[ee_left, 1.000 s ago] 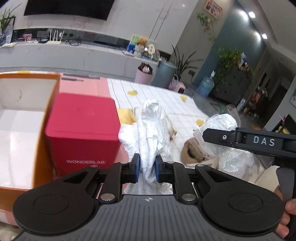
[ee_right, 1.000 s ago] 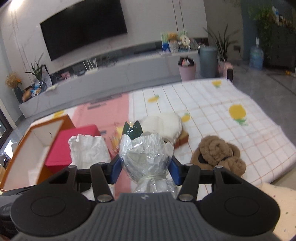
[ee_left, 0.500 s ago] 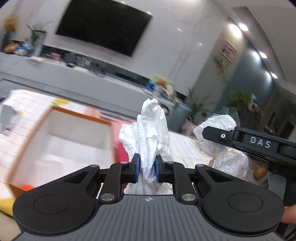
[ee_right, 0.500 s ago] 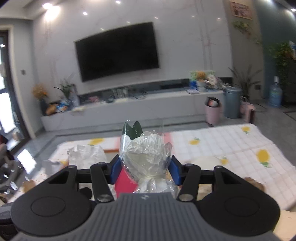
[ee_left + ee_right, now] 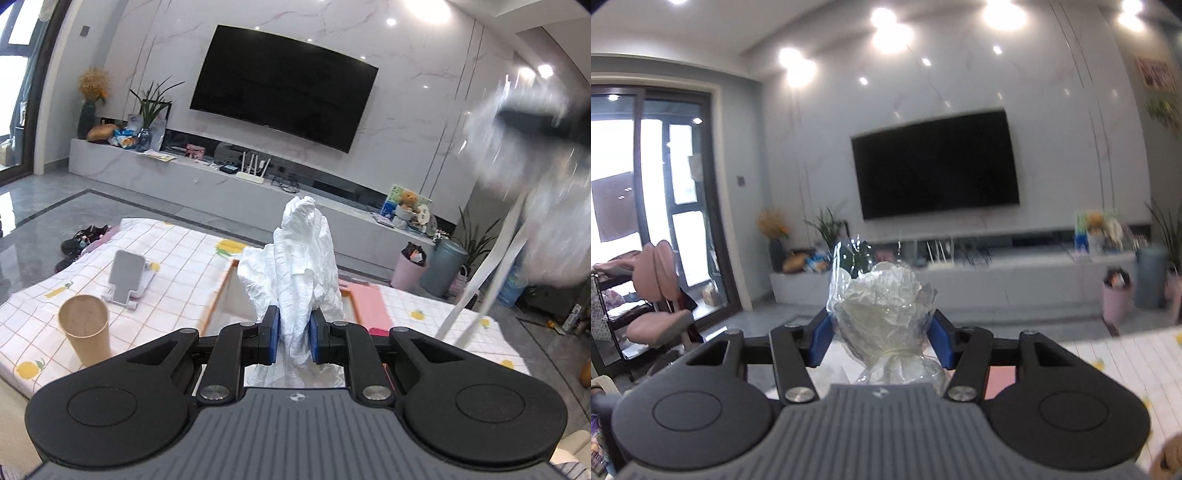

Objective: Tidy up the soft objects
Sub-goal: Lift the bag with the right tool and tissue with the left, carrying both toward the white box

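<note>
Your left gripper (image 5: 293, 341) is clamped on a crumpled white cloth (image 5: 299, 273); both blue pads (image 5: 272, 334) press its lower folds and the rest stands up between the fingers, held in the air over the quilt.

Your right gripper (image 5: 880, 339) has a clear crinkled plastic bundle (image 5: 881, 314) between its jaws, which are easing apart. The blue pads (image 5: 819, 339) sit right at the bundle's sides; real contact is hard to call, so I can't tell if the grip is still firm. A dark green tip (image 5: 854, 258) pokes out of the top.

Around you, left view, near to far:
- Brown paper cup (image 5: 85, 328) upright on the checked quilt (image 5: 177, 266), near left.
- Grey phone stand (image 5: 127, 277) just beyond the cup.
- Orange-rimmed open box (image 5: 218, 299) directly behind the cloth, mostly hidden by it; pink sheet (image 5: 364, 297) at its right.
- Dark shoes (image 5: 79, 240) on the floor off the quilt's far left edge.
- Pink bin (image 5: 408, 266) and grey bin (image 5: 443, 266), far right.
- TV (image 5: 284, 86) on the far wall above a long white console (image 5: 221, 181).

Hard to read: upper right of the left view is a motion-blurred smear of white plastic and a dark bar, with pale strips across it. The right view is soft all over, and only a corner of the quilt shows at lower right.
</note>
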